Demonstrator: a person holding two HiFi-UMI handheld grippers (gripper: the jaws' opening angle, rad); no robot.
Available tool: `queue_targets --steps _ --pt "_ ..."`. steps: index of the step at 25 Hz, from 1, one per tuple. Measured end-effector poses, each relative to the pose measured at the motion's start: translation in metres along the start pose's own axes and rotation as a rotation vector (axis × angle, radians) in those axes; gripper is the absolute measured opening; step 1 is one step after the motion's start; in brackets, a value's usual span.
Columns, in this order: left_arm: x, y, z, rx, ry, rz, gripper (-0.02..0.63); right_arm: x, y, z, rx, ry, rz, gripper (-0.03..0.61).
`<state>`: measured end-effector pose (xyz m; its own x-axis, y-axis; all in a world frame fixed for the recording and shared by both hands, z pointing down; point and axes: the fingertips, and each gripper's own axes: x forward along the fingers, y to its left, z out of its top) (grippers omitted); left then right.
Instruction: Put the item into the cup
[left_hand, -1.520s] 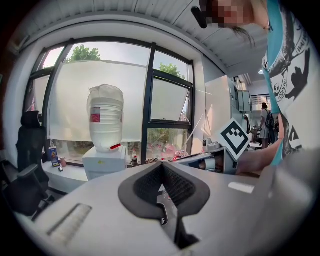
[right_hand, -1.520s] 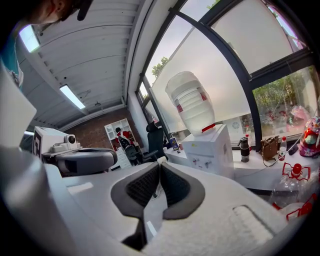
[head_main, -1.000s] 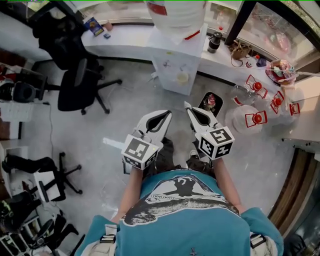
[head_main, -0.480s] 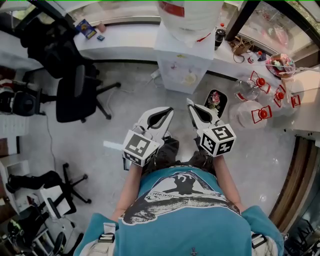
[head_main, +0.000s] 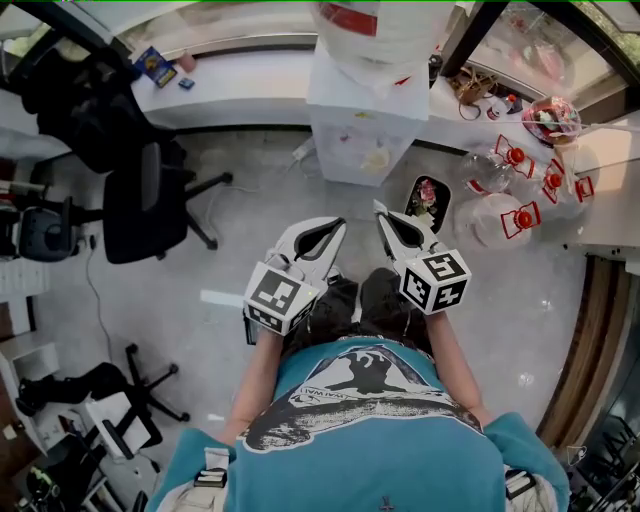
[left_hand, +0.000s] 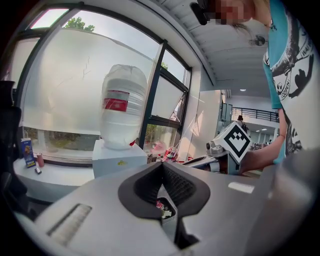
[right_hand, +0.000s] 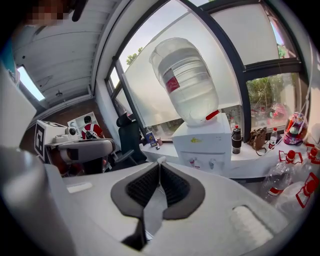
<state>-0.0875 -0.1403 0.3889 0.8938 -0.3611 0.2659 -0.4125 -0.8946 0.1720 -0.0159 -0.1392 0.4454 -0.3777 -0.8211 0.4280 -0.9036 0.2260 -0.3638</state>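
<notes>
1. The item and the cup cannot be picked out in any view, and nothing is gripped by either pair of jaws.
2. The left gripper (left_hand: 161, 165) is seen clenched: its jaw tips are pressed together, with only an open hollow left behind them.
3. The right gripper (right_hand: 159, 161) is clenched in the same way, tips touching and the hollow bare.
4. Both grippers are held side by side, a little apart, in front of the person's teal shirt (head_main: 370, 420) and above the grey floor (head_main: 200, 270). They are pointed toward the far side.
5. A white water dispenser (head_main: 365, 125) is set against the far counter (head_main: 240, 92), and an upturned water bottle (right_hand: 187, 82) is seated on top of it.
6. On the counter just right of the dispenser, a dark flask (right_hand: 236, 139) and a brown bag (right_hand: 260, 137) are seen.
7. Clear water jugs with red handles (head_main: 500, 220) are gathered on the floor at the far right.
8. A black office chair (head_main: 140, 200) is placed at the far left.
</notes>
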Motion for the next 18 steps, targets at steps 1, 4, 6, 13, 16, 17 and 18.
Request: queue_targets --steps 1,4,6,13,16,17,18 --pt "0.001 0.0 -0.002 -0.002 0.007 -0.008 0.015 0.001 -0.001 -0.002 0.003 0.005 -0.005 0.014" --pt "0.009 -0.005 -0.008 -0.011 0.022 -0.035 0.015 0.001 -0.007 -0.006 0.012 0.022 -0.019 0.014" --pt "0.017 -0.009 -0.01 -0.017 0.03 -0.054 0.015 0.0 -0.015 -0.009 0.02 0.03 -0.032 0.014" --pt "0.043 -0.01 -0.016 -0.007 0.056 -0.082 0.015 0.011 -0.05 -0.015 0.055 0.04 -0.062 0.014" --pt "0.059 -0.005 -0.016 -0.003 0.067 -0.075 0.015 0.018 -0.072 -0.018 0.072 0.05 -0.077 0.014" --pt "0.064 -0.003 -0.016 0.0 0.066 -0.07 0.015 0.022 -0.08 -0.018 0.076 0.053 -0.081 0.014" --pt "0.07 0.001 -0.017 0.004 0.066 -0.065 0.015 0.026 -0.088 -0.019 0.079 0.054 -0.084 0.014"
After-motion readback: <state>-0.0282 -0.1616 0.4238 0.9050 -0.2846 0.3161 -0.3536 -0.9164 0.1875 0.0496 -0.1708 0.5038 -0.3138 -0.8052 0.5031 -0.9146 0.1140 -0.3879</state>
